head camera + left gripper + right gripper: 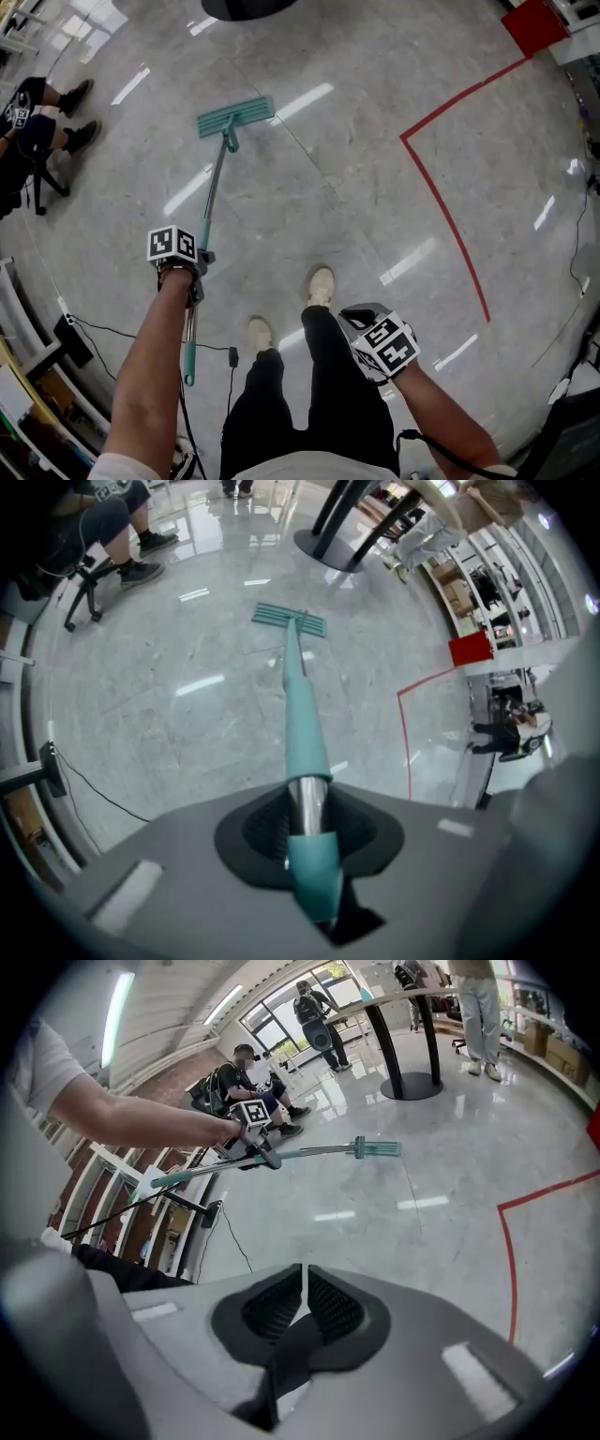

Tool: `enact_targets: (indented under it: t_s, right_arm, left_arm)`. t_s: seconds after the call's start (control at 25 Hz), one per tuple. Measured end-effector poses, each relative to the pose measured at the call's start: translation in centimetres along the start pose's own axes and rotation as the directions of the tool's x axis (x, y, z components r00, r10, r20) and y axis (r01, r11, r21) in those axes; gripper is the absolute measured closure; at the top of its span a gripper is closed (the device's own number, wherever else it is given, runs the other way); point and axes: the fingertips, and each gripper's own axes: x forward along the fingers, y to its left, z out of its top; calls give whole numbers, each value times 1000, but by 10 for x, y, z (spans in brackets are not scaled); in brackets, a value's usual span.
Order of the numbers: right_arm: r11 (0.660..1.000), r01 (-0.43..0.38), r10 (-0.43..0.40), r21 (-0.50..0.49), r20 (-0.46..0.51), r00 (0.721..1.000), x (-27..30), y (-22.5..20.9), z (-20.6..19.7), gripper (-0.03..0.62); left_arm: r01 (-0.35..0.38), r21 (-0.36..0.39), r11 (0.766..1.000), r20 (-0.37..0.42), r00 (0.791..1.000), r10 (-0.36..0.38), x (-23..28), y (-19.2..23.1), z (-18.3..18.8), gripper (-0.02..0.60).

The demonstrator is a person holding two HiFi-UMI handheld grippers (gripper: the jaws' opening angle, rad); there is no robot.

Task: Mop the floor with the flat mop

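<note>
**Item: flat mop [302,714], teal, long-handled.**

- **Hold:** Where the left gripper [305,810] had hold of it, the jaws were pinched tight on the bare metal band of the shaft, between two teal sleeves.
- **Behind the jaws:** The short butt end [189,370] stuck out on the person's side.
- **Ahead of the jaws:** The shaft ran straight on and down to the mop head [236,116], which lay flat on the grey floor [375,187], far out in front.
- **Second tool:** The right gripper [305,1288] hung well apart to the right of the shaft. Its pads were pressed together with nothing between them.
- **Beyond the head:** A red tape line [450,216] lay off to the right, clear of the mop.

**Handling, as judged:**
- The pole looked light and stiff, but long enough to lever hard against a single grip set near its butt.
- The polished metal was probably slick under the pads, so the teal sleeve just ahead of the jaws should have offered a surer seat.
- The head seemed jointed at the neck and so likely to swivel. A second hold with the free tool, further down the shaft, would have steadied the strokes.
</note>
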Motion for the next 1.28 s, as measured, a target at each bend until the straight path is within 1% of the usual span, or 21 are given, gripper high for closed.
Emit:
enact_targets:
  t_s: [0.16,0.36,0.52,0.72,0.8,0.88,0.96,1.12,1.2,1.28]
  right_arm:
    - [1000,0,0,0,5,1000,0,-10,3,572]
    - [1000,2,-2,-1,-5,1000,1,-14,2,572]
    - [1000,-12,12,16,-5,1000,3,-12,1,572]
    - [1000,-11,11,-15,12,1000,1,-12,-1,572]
    - [1000,-5,6,-26,24,1000,-3,-13,1,572]
    - [1000,2,-2,2,8,1000,-5,-13,-8,572]
    - [1000,6,-5,25,-5,1000,-5,-10,-16,572]
    - [1000,16,-16,16,6,1000,-7,-6,-16,572]
    - [1000,22,-22,3,12,1000,-7,-3,-15,572]
    - [999,35,-35,-18,19,999,-9,2,-14,572]
  left_arm:
    - [-11,-5,1000,4,1000,11,-1,0,12,497]
    - [10,-21,1000,2,1000,-10,-2,-5,34,497]
    - [5,-36,999,6,1000,-5,-5,-5,48,497]
    - [16,-63,998,9,1000,-15,-3,-8,60,497]
    - [6,-57,998,16,1000,-5,-6,-10,68,497]
    - [-5,-43,999,23,1000,6,-6,-13,71,497]
    - [-14,-29,999,24,1000,14,-4,-12,68,499]
    - [-30,-19,999,34,999,30,-8,-12,62,499]
    - [-25,-21,999,46,999,26,-13,-12,50,500]
    - [-5,-25,1000,60,998,6,-21,-10,27,500]
